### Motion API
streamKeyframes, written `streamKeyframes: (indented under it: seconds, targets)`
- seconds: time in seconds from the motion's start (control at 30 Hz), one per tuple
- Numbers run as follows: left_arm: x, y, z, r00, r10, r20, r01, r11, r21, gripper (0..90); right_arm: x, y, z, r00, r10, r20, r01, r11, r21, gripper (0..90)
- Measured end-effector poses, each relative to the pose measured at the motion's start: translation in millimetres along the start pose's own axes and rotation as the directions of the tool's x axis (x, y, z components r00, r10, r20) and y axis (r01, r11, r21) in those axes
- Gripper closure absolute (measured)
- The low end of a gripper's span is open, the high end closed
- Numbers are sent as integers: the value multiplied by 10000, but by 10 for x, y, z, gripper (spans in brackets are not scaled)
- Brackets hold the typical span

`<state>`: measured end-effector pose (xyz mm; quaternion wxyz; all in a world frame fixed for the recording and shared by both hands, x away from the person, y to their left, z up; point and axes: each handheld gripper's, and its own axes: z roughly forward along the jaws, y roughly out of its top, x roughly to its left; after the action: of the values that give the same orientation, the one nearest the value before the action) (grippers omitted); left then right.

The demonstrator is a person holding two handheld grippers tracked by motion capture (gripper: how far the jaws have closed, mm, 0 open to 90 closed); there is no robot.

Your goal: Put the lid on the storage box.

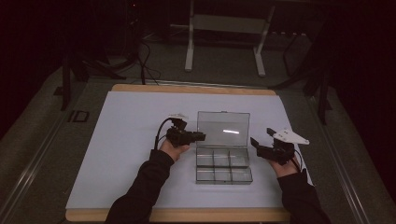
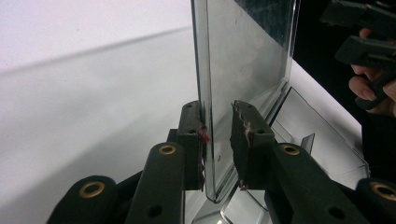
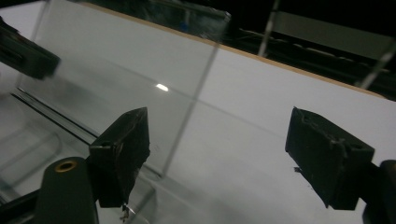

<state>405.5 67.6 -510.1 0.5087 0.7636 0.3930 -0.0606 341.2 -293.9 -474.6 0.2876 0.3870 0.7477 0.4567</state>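
Here, the left gripper [image 2: 218, 135] straddles the raised lid [image 2: 243, 60] of the clear plastic compartment box [image 1: 223, 165], jaws not fully clamped; the right gripper [image 3: 217, 158] is spread wide.

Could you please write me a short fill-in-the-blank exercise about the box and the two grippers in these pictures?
1. The lid of the clear plastic box stands ____.
2. The left gripper has one jaw on each side of the lid's ____.
3. The right gripper has its jaws wide ____, holding nothing.
4. The box rests on a ____ sheet that covers the wooden table.

Missing words: open; edge; open; white
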Motion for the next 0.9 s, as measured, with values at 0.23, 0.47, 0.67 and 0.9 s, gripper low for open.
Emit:
streamKeyframes:
  seconds: [0.23, 0.47, 0.67, 0.9]
  targets:
    - [2, -20, -23, 9994, 342, 111, -340, 9994, -101, 767, -3, 102, 188, 9969, 316, -717, -319, 9995, -29, 313]
    - [4, -36, -36, 9969, 768, 188, -764, 9968, -219, 773, 20, 128, 351, 9932, 330, -1120, -278, 9985, 479, 450]
    - [0, -35, -39, 9964, 843, 128, -840, 9962, -211, 769, 50, 95, 425, 9889, 242, -1467, -109, 9958, 908, 614]
    - [-71, -23, -70, 9921, 1174, -434, -1180, 9929, -111, 763, 19, 116, 415, 9866, 403, -1580, -215, 9927, 1187, 677]
